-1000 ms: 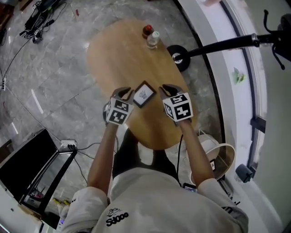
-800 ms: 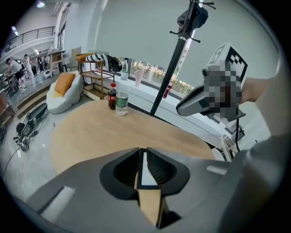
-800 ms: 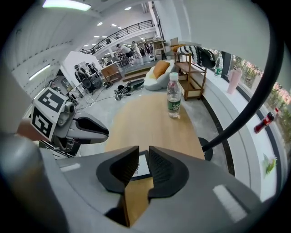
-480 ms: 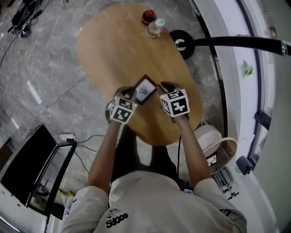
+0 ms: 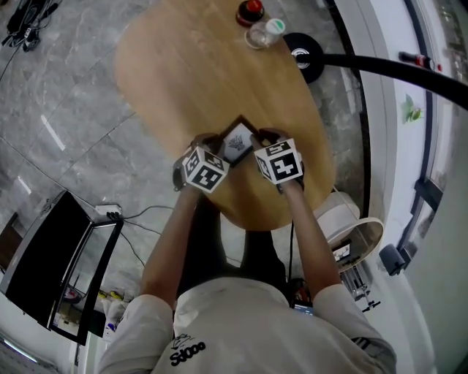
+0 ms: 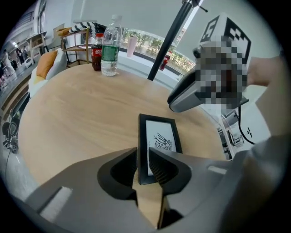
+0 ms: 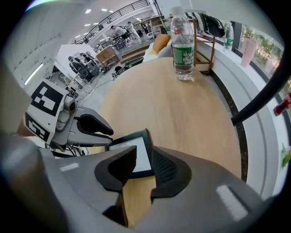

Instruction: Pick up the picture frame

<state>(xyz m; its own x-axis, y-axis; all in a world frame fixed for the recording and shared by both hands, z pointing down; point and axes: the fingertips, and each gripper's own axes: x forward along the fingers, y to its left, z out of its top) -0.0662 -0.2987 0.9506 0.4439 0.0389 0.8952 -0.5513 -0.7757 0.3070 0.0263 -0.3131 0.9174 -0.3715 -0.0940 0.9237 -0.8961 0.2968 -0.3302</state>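
Observation:
The black picture frame (image 5: 238,139), with a white bird print, lies flat on the oval wooden table (image 5: 197,66) near its front end. My left gripper (image 5: 212,140) is at the frame's left edge and my right gripper (image 5: 263,136) at its right edge. In the left gripper view the frame (image 6: 159,139) has its near corner between the jaws of that gripper (image 6: 143,164), which are opening. In the right gripper view the frame (image 7: 132,154) has its edge between the jaws of that gripper (image 7: 144,166), also opening, with a gap showing.
A clear water bottle (image 5: 265,33) and a red-capped cola bottle (image 5: 250,10) stand at the table's far end. A black round stand base (image 5: 306,57) with a pole sits beside the table. A white bin (image 5: 351,234) is on the floor at the right.
Both grippers sank together with the frame, which went from hanging between them to lying on the tabletop. Their jaws now stand wider apart.

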